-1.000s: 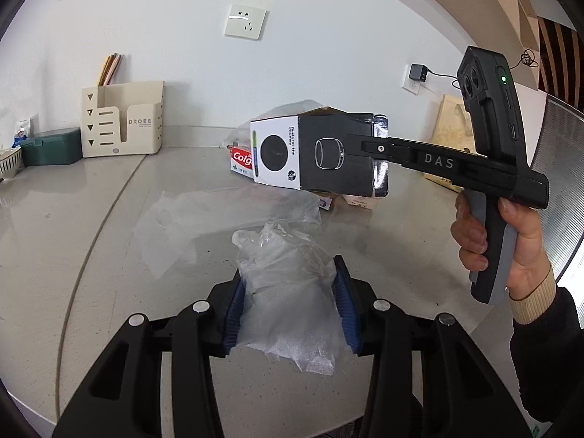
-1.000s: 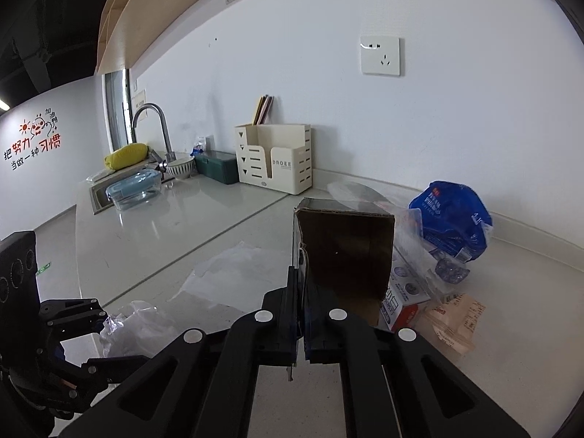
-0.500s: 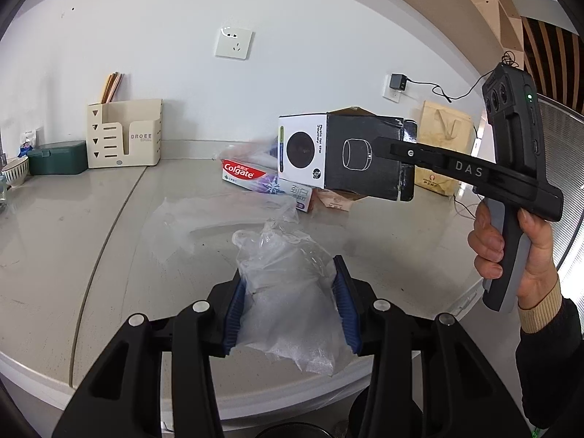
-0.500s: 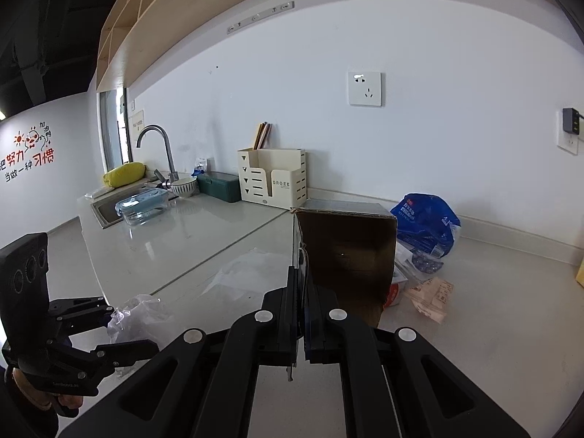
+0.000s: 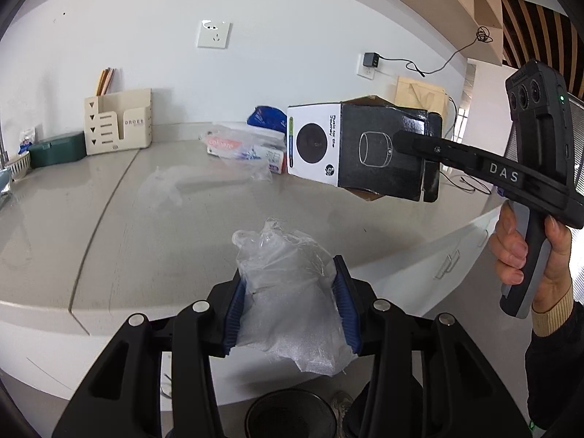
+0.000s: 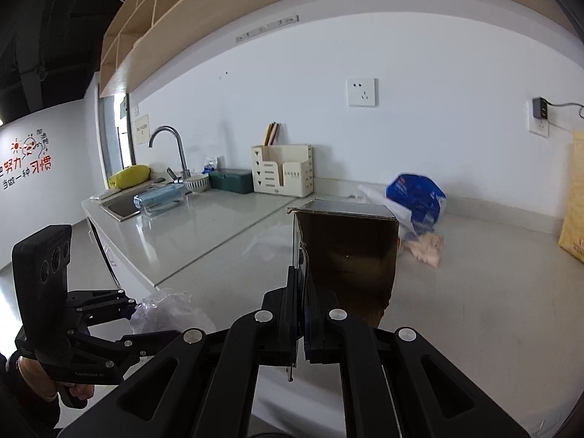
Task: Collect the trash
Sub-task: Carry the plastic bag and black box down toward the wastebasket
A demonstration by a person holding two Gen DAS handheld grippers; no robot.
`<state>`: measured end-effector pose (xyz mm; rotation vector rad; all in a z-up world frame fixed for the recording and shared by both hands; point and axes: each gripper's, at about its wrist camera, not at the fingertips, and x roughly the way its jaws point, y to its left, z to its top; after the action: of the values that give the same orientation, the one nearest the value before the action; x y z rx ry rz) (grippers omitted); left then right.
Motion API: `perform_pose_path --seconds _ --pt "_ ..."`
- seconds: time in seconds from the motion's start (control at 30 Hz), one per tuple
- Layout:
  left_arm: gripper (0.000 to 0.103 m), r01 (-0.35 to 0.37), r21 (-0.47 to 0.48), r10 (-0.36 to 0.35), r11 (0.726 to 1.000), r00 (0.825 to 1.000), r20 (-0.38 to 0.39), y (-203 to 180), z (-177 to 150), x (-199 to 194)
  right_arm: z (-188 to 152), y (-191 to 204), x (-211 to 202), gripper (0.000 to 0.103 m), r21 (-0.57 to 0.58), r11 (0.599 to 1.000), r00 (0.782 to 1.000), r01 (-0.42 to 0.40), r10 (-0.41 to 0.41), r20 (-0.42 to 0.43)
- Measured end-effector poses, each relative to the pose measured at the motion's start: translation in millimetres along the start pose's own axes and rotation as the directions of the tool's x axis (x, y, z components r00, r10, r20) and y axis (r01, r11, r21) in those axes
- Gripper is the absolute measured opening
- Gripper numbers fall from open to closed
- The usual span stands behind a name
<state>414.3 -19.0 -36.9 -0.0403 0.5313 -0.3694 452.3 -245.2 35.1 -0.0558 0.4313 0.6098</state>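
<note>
Crinkly clear plastic, a bunched-up plastic bag (image 5: 288, 292), sits squeezed between the blue pads (image 5: 233, 303) of the left tool (image 5: 288, 294), which is clamped on it past the near edge of the tabletop (image 5: 109, 226). Below it, the rim of a dark round bin (image 5: 288, 416) peeks in at the bottom of the left wrist view. The right tool (image 6: 301, 314) is pinched tight on a thin flap of a black and white box (image 5: 357, 146), and the box hangs in the air above the tabletop, with its brown open inside facing the right wrist camera. A hand (image 5: 529, 252) in a dark sleeve grips the right tool's handle. Back on the tabletop lie a flat clear plastic sheet (image 5: 164, 189), a toothpaste box (image 5: 226, 144), a blue bag (image 6: 416, 197) and a small pale wrapper (image 6: 425, 248), all near the wall. A cream organizer (image 5: 118, 120) and a green box (image 5: 58, 149) stand further left.
</note>
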Motion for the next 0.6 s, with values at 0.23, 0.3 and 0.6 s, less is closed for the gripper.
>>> perform_pose_path --seconds 0.23,0.3,0.6 --pt "0.045 0.023 0.018 -0.023 1.0 1.0 -0.02 -12.0 -30.3 -27.8 -42.1 32.3 -40.4 0.007 -0.007 1.0 0.999 -0.017 0.017 -0.034" --pt "0.045 0.026 0.011 -0.026 1.0 0.999 -0.028 -13.7 -39.3 -31.7 -51.7 37.8 -49.2 0.007 -0.004 1.0 0.999 -0.025 0.025 -0.04" --pt "0.045 0.032 -0.032 -0.036 0.999 0.99 -0.139 -27.3 -95.5 -25.5 -108.7 43.3 -72.4 0.007 0.071 0.994 0.99 -0.083 0.09 -0.106"
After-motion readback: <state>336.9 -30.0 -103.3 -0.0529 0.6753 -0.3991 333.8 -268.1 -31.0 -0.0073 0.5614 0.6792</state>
